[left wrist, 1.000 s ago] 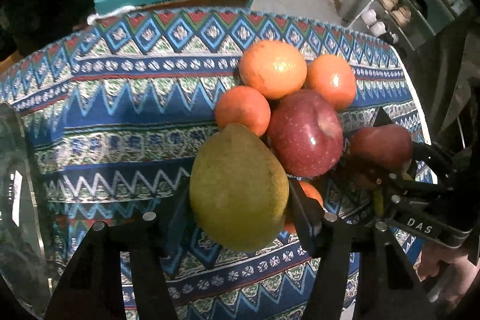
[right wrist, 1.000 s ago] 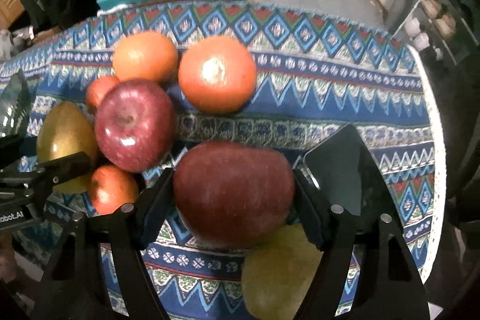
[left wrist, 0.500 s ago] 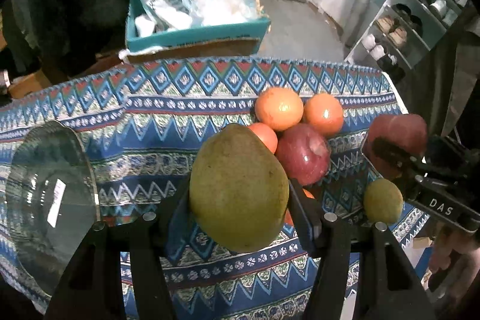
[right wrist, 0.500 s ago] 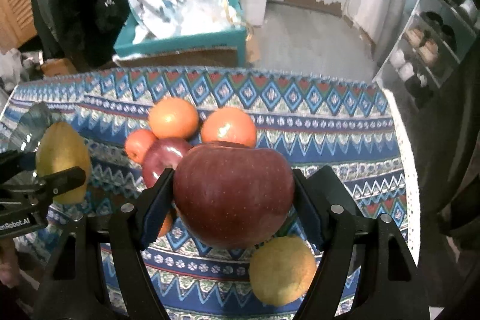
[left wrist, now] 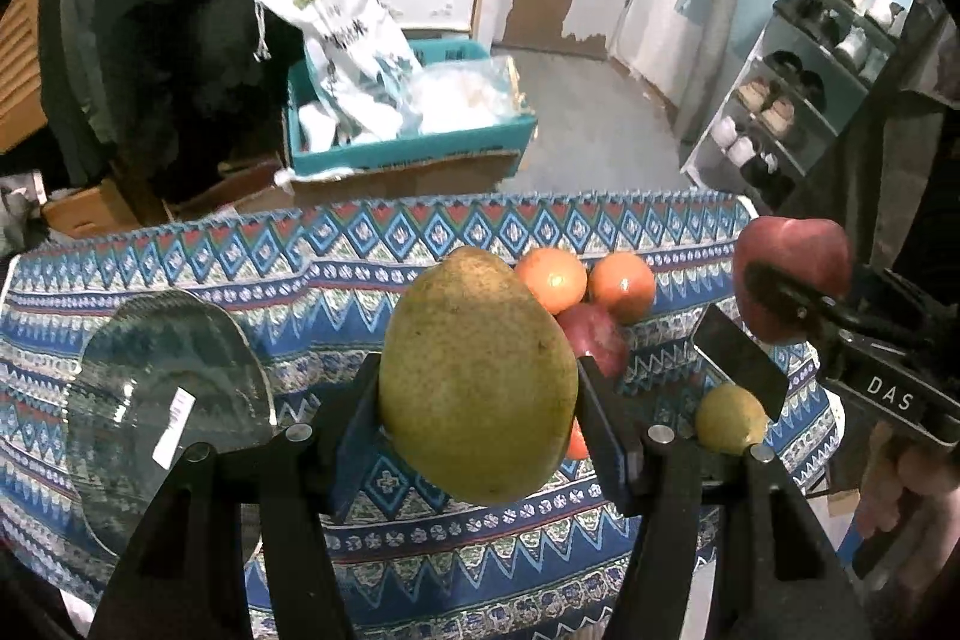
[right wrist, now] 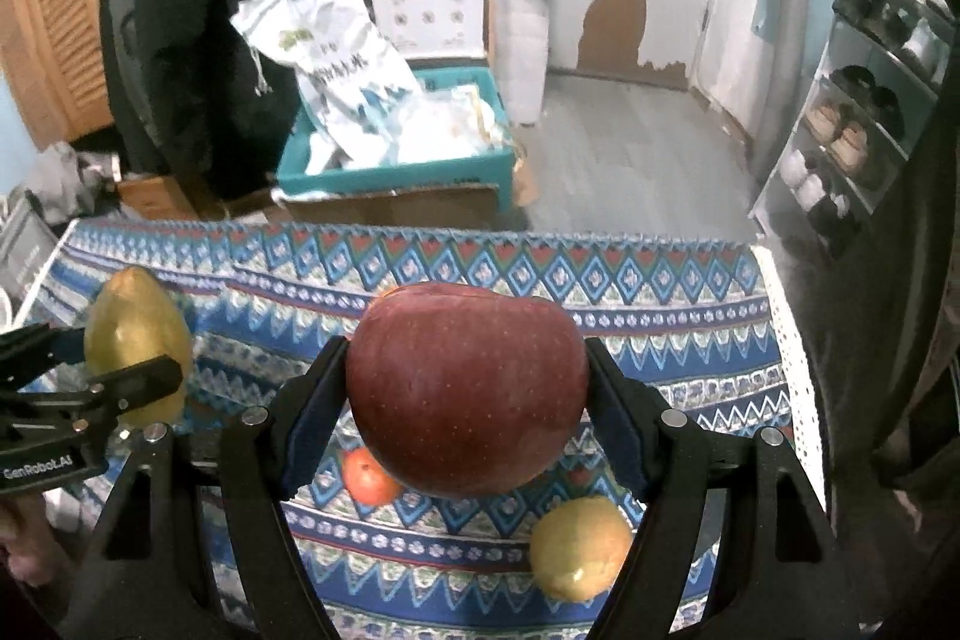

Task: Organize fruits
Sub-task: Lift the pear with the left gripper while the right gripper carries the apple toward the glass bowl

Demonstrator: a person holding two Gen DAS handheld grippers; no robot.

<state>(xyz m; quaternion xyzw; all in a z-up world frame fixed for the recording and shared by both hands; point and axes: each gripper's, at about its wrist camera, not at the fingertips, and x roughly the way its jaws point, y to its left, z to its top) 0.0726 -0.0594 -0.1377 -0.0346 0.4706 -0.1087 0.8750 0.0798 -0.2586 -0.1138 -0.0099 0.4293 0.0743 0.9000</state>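
Left wrist view. The left gripper (left wrist: pixel 480 394) is clamped on a green-yellow pear (left wrist: pixel 477 376), one finger on each side. The right gripper (left wrist: pixel 798 298) appears at the right edge, its body lettered "DAS", closed on a red apple (left wrist: pixel 792 274). On the patterned tablecloth (left wrist: pixel 300 274) lie two oranges (left wrist: pixel 585 277), a second red apple (left wrist: pixel 594 340) and a small yellow-green fruit (left wrist: pixel 729 418), all grouped to the right of the held pear. A dark flat slab (left wrist: pixel 741 361) lies just beside the small fruit. A clear glass bowl (left wrist: pixel 162 400) carrying a white sticker sits well apart at the left. Compared with half a second ago, the table fruit appears smaller and lower, and more of the room is exposed.

Right wrist view. The right gripper (right wrist: pixel 468 400) holds the red apple (right wrist: pixel 465 388) between both fingers. The left gripper (right wrist: pixel 129 376), marked "GenRobot.AI", holds the pear (right wrist: pixel 138 334) at the left. Below the apple, one orange (right wrist: pixel 366 475) and the small yellow-green fruit (right wrist: pixel 579 547) rest on the cloth. The cloth now lies further below than in the earlier frame.

Room: a teal box (right wrist: pixel 396 175) holding a printed white bag (right wrist: pixel 336 46), text unreadable; a shoe rack (right wrist: pixel 864 100); a grey floor (right wrist: pixel 624 160); a wall with peeled paint.
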